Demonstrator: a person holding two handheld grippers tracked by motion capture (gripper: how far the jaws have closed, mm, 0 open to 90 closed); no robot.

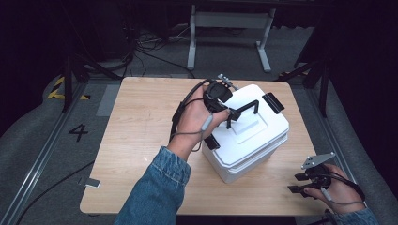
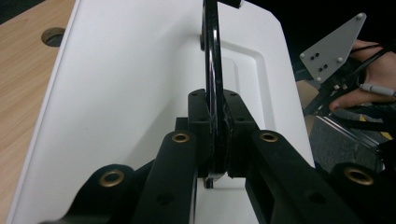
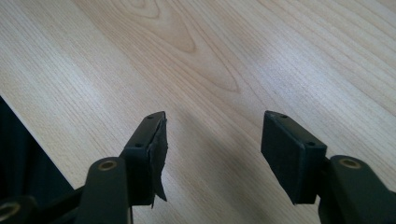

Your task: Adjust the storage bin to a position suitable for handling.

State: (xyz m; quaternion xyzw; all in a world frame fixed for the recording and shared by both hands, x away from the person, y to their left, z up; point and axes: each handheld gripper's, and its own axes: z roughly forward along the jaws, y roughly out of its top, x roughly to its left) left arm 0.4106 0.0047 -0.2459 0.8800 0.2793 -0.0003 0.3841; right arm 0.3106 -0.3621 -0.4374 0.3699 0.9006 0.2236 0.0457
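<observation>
Left gripper view: jaws clamp the handle (image 2: pixel 212 70) above the lid (image 2: pixel 126 93).

A light wooden table (image 1: pixel 141 136) with rounded corners and a pale grain stands on grey floor (image 1: pixel 37 140). Directly on it sits a white rectangular plastic box (image 1: pixel 263 140) with a black handle, right under the left tool (image 1: pixel 234 112) and well apart from the right tool (image 1: pixel 296 183), which is near the table's near edge. A small round hole (image 2: pixel 53 36) is sunk in the tabletop beside the box.
</observation>
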